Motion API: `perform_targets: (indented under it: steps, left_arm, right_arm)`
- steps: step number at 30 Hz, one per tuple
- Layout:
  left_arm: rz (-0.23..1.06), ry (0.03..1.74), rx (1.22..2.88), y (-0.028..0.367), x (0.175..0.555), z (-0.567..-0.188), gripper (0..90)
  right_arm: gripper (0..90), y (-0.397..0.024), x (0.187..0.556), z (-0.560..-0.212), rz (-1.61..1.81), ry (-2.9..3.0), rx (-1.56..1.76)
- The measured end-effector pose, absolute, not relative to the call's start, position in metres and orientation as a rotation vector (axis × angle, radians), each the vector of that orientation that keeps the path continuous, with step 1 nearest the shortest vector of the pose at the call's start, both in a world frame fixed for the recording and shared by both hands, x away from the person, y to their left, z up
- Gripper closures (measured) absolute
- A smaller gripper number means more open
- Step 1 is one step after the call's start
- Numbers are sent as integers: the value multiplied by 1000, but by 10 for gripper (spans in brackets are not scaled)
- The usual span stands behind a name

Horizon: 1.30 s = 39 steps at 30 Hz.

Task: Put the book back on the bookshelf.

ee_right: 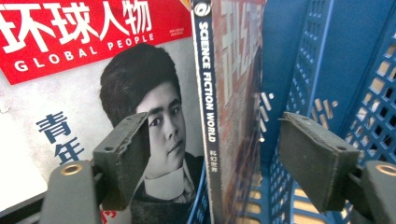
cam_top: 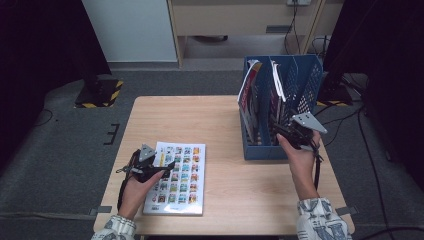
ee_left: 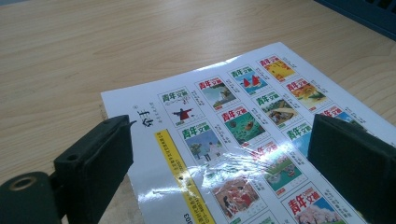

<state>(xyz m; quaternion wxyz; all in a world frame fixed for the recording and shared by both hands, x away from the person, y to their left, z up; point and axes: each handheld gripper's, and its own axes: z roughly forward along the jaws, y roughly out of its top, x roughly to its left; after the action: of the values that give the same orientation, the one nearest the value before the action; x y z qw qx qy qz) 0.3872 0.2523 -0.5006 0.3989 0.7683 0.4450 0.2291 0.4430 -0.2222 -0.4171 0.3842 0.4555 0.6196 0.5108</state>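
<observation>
A magazine (cam_top: pixel 176 177) whose back cover is a grid of small pictures lies flat near the table's front left. My left gripper (cam_top: pixel 167 166) hovers over its left edge; in the left gripper view the gripper (ee_left: pixel 219 135) is open, with the cover (ee_left: pixel 243 121) below the jaws. A blue file rack (cam_top: pixel 260 150) stands at the right, holding upright magazines. My right gripper (cam_top: pixel 281 131) is at the rack's front. In the right gripper view the gripper (ee_right: pixel 217 135) is open, its jaws on either side of the "Science Fiction World" spine (ee_right: pixel 208 93) without touching it. A "Global People" magazine (ee_right: pixel 70 70) stands to the left.
The wooden table (cam_top: pixel 220 115) has bare surface between the flat magazine and the rack. The rack's perforated blue dividers (ee_right: pixel 373 93) stand close to the right jaw. A stand base with hazard stripes (cam_top: pixel 100 92) and cables (cam_top: pixel 345 120) lie on the floor.
</observation>
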Motion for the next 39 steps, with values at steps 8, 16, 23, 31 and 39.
perform_targets:
  steps: [8,16,23,31,39]
  left_arm:
    - [576,1124,1950,252,387,-501,64]
    - [575,1124,1947,253,388,-501,64]
    - [571,1120,1945,253,387,-502,64]
    - [572,1126,1962,255,388,-502,64]
    - [581,1137,1968,258,389,-503,64]
  right_arm:
    - [280,-225,441,-418,1306,1625,1154]
    - [199,-229,429,-419,1282,1637,1149]
    - [151,-230,419,-422,1298,1661,1165]
    - [106,-225,407,-425,1315,1704,1159]
    - [80,-219,401,-430,1333,1753,1134]
